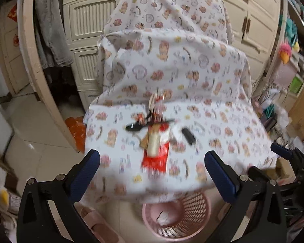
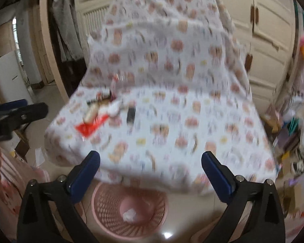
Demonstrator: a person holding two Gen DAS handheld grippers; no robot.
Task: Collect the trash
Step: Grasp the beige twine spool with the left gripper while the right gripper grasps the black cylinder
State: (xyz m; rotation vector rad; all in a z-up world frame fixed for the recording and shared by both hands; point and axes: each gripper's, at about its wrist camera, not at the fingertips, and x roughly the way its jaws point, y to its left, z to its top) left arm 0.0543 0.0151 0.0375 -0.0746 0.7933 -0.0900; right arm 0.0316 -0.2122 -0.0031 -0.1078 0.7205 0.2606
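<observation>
1. Cream cupboard doors [image 1: 95,20] fill the background of both views, with grey clothes [image 1: 50,32] hanging at the upper left of the left wrist view.
2. A printed cloth [image 1: 192,77] with a cartoon pattern covers a raised surface and a taller shape behind it; it takes up the centre of both frames.
3. On the cloth, at the centre of the left wrist view, lies a small pile of trash: a red wrapper [image 1: 156,158] with a pale tube-like thing [image 1: 154,143] resting on it, a black spoon [image 1: 134,127] just to the upper left, and a small black object [image 1: 188,135] just to the right (all blurred, so details are hard to tell).
4. The same pile sits at the centre left of the right wrist view, red wrapper [image 2: 91,126] nearest the cloth's edge.
5. A pink basket [image 1: 192,208] stands on the tiled floor at the bottom centre, partly under the cloth's front edge, with a crumpled white scrap [image 1: 165,217] inside it.
6. The left gripper [image 1: 152,160] is spread wide with nothing between its blue pads [image 1: 85,174].
7. The right gripper [image 2: 151,160] is likewise wide and empty, above the basket [image 2: 103,208] in its own view.
8. Both grippers are apart from the pile.
</observation>
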